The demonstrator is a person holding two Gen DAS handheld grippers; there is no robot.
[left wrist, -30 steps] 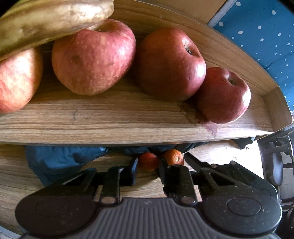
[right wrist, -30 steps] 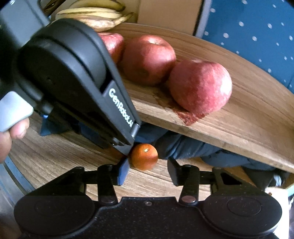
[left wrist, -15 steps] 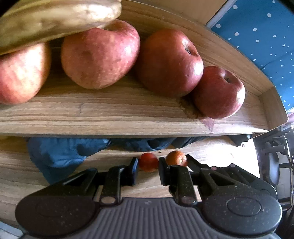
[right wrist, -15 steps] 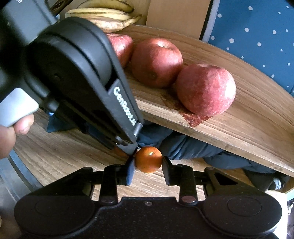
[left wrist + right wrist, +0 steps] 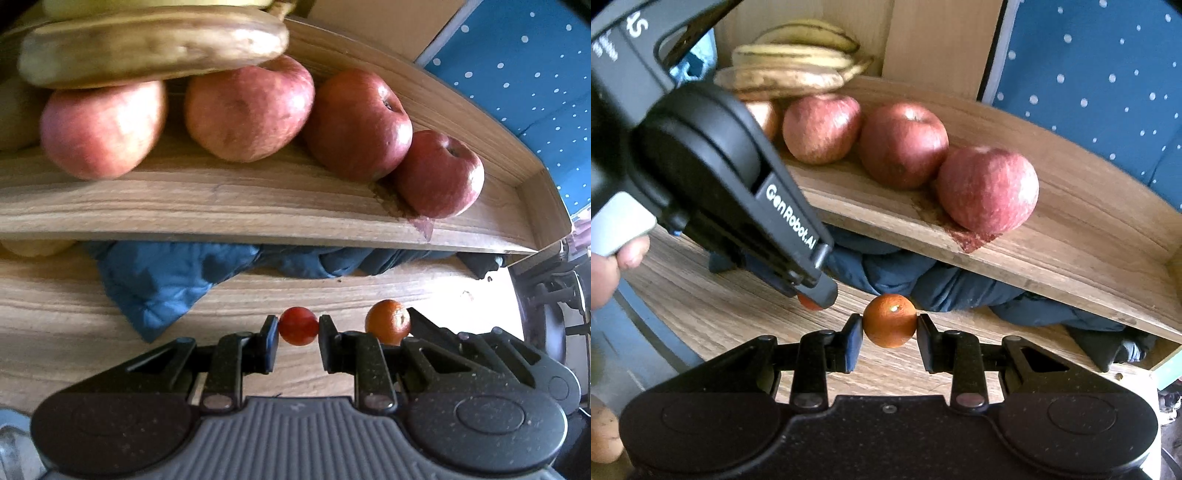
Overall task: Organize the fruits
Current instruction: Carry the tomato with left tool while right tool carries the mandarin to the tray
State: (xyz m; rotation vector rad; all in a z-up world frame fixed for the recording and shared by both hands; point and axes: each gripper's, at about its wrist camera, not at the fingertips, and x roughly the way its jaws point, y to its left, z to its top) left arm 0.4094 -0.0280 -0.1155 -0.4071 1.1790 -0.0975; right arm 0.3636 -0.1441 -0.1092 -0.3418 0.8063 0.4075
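Over a wood-grain counter [image 5: 713, 314], the left gripper [image 5: 298, 328] pinches a small round red fruit [image 5: 298, 326] while the right gripper [image 5: 890, 321], tilted downward, clamps a dimpled orange [image 5: 890, 320] in its jaws.

A wooden shelf [image 5: 258, 206] with a raised lip at its right end carries four red apples [image 5: 247, 110] in a row, each touching its neighbour. A spotted banana [image 5: 151, 48] rests across the two at the 9 o'clock end, with more bananas [image 5: 798, 55] stacked behind it. Below the shelf runs a wood-grain tabletop [image 5: 55, 314]. A crumpled blue cloth [image 5: 166, 280] lies on it, tucked under the shelf's front edge and spilling out toward 7 o'clock.
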